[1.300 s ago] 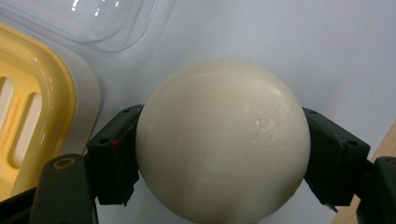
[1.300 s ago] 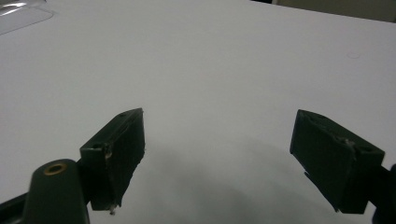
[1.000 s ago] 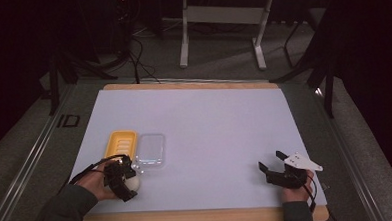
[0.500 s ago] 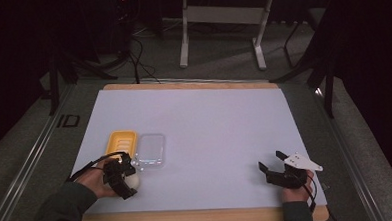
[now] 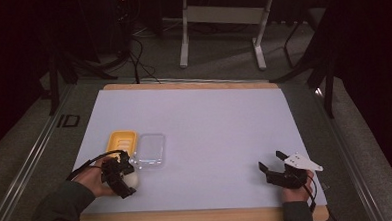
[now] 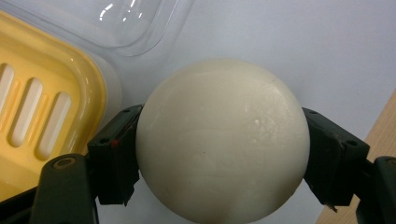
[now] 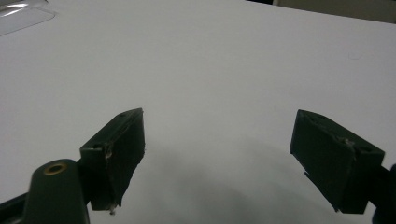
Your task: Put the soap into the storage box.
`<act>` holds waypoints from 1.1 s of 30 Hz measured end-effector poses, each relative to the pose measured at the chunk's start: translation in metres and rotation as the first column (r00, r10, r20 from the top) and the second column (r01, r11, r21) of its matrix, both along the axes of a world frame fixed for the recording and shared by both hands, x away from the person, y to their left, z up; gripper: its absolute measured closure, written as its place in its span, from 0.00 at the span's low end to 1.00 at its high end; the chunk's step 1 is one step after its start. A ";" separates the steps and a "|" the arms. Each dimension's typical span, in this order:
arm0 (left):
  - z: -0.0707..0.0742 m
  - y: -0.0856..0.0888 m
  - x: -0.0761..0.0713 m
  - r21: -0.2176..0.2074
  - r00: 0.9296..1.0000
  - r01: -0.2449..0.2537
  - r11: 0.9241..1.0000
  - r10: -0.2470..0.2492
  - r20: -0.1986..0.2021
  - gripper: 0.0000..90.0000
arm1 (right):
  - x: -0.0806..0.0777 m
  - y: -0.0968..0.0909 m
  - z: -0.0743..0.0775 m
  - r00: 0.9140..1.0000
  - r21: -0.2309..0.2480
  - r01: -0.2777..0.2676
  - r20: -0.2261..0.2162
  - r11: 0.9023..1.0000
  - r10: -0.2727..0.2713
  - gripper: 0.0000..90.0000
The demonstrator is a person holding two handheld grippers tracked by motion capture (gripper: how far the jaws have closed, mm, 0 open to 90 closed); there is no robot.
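**Gripping a white ball beside the soap dish**

Clamping from both sides, the left gripper [image 6: 219, 154] holds a smooth white ball [image 6: 223, 140] between its two black jaws, near the front left corner of the bench [image 5: 209, 115]. In the high view the left gripper [image 5: 120, 175] sits just in front of a yellow dish [image 5: 121, 143] with slotted openings, and the ball [image 5: 131, 179] shows pale at the gripper's tip. A clear lid [image 5: 150, 149] lies touching the dish's right side; both rest on the white sheet that covers the bench. In the left gripper view the dish [image 6: 42, 102] lies to the left of the ball and the lid [image 6: 102, 23] above it, both close by.

The right gripper [image 5: 272, 163] is at the front right of the bench, well apart from the other things, with its jaws spread wide and nothing between them. The right gripper view shows the right gripper [image 7: 217, 154] over bare white sheet.
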State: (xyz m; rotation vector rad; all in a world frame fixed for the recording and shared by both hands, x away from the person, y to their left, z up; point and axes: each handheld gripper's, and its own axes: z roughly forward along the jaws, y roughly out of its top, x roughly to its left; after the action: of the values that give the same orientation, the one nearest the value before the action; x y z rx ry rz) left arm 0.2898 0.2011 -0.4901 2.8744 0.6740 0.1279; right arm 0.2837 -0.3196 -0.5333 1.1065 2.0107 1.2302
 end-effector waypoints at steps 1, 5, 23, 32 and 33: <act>0.000 0.000 0.000 -0.004 1.000 0.001 1.000 -0.001 0.000 0.26 | 0.000 0.000 0.000 1.000 0.001 0.000 0.000 1.000 0.000 0.19; 0.003 0.000 -0.001 -0.015 1.000 0.005 1.000 -0.005 0.003 0.26 | 0.000 0.000 0.000 1.000 0.002 0.001 0.000 1.000 -0.001 0.19; 0.019 0.004 -0.002 -0.047 1.000 0.005 0.999 -0.005 0.012 0.26 | 0.000 0.000 0.000 1.000 0.007 0.006 0.003 1.000 -0.006 0.19; 0.026 0.003 0.000 -0.045 1.000 0.010 0.999 -0.009 0.019 0.26 | -0.001 -0.001 0.000 1.000 0.011 0.005 0.003 1.000 -0.005 0.19; 0.027 0.003 0.000 -0.048 1.000 0.012 0.999 -0.011 0.017 0.26 | -0.001 -0.001 0.000 1.000 0.012 0.005 0.003 1.000 -0.005 0.19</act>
State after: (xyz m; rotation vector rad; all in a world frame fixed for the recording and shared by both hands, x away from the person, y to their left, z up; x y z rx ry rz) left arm 0.2900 0.2038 -0.4629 2.8281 0.6482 0.1323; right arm 0.2831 -0.3205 -0.5332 1.1140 2.0004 1.2416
